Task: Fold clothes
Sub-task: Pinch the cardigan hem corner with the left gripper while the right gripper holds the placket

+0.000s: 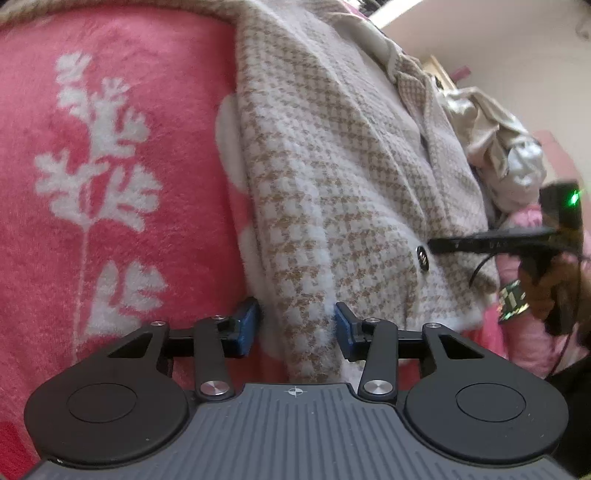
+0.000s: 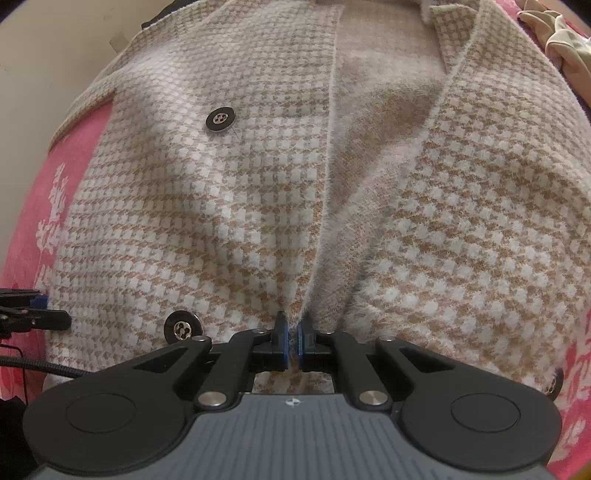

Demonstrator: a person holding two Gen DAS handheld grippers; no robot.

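A fuzzy beige-and-white houndstooth cardigan [image 1: 332, 177] with dark round buttons lies on a pink blanket; it fills the right wrist view [image 2: 258, 192]. My left gripper [image 1: 295, 326] is open, its blue pads on either side of the cardigan's lower corner. My right gripper [image 2: 293, 343] is shut on the cardigan's front edge near the hem, pinching the fabric between its pads. The right gripper also shows at the right of the left wrist view [image 1: 436, 245], and the left gripper at the left edge of the right wrist view [image 2: 37, 317].
The pink blanket [image 1: 110, 184] with a white plant pattern covers the surface. A crumpled cream garment [image 1: 495, 147] lies beyond the cardigan, also seen in the right wrist view [image 2: 554, 33]. A pale wall stands behind.
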